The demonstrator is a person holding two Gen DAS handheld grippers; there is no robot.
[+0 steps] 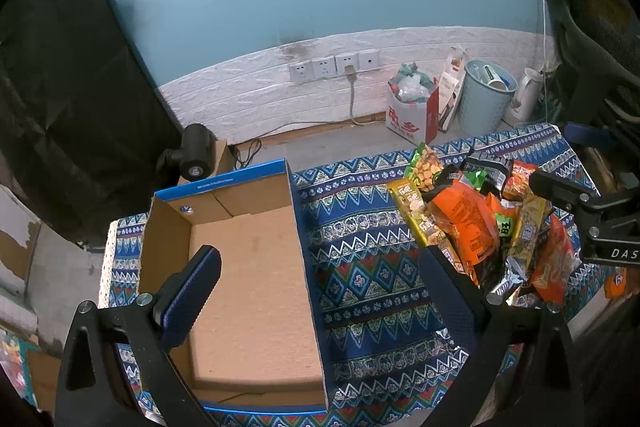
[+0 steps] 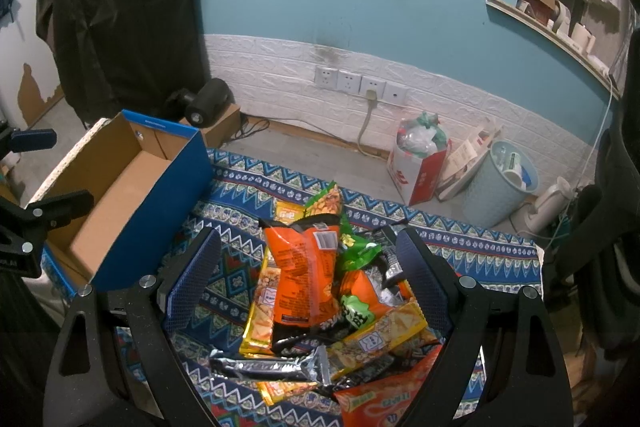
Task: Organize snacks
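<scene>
A pile of snack packets lies on the patterned cloth; an orange bag stands on top, with yellow, green and silver packets around it. My right gripper is open and empty, its fingers spread either side of the pile just above it. An empty blue-sided cardboard box sits left of the pile. My left gripper is open and empty, hovering over the box's right wall. The box also shows in the right wrist view.
The table is covered by a blue patterned cloth. Beyond it on the floor stand a red and white bag, a pale blue bin and a white kettle. A black cylinder device sits behind the box.
</scene>
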